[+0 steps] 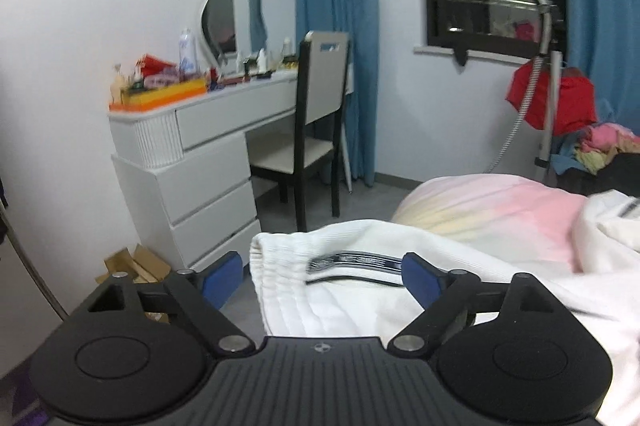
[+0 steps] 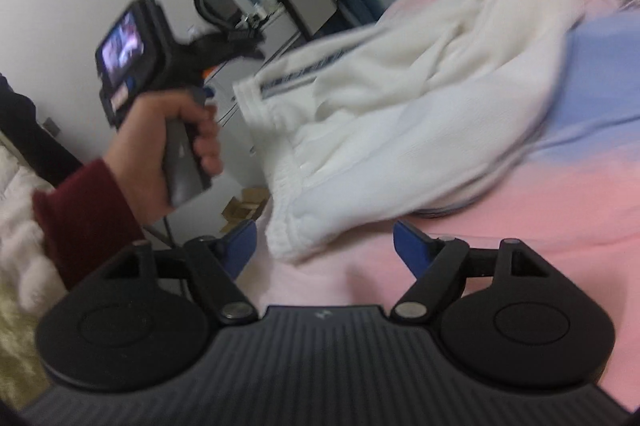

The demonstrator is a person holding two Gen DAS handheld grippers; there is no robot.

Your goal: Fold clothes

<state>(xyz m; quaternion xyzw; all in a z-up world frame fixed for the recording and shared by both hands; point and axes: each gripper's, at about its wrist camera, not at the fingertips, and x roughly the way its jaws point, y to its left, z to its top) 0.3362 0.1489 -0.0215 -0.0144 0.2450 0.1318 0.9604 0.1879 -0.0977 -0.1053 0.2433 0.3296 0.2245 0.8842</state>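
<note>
My left claw [image 1: 322, 276] is spread wide, its blue pads on either side of the elastic waistband of the white trousers [image 1: 360, 290] and touching nothing that I can make out. The trousers lie on the bed [image 1: 500, 210], on a cover of pink, pale yellow and blue. Their long axis runs from the waistband at the bed's edge — the end nearest both my claws — away across the cover to where the cloth bunches up in a heap at the far side. A dark striped band runs along the side seam, starting from the waistband.

My right claw [image 2: 324, 246] is also wide open, hovering just above the pink cover, with the waistband corner hanging just in front of its pads. In that view my left hand [image 2: 176, 142], in a dark red sleeve, grips the handle of the other claw beside the waistband.

Beyond the bed stand a white dresser [image 1: 192, 162] and a chair [image 1: 316, 130] — both blurred.
</note>
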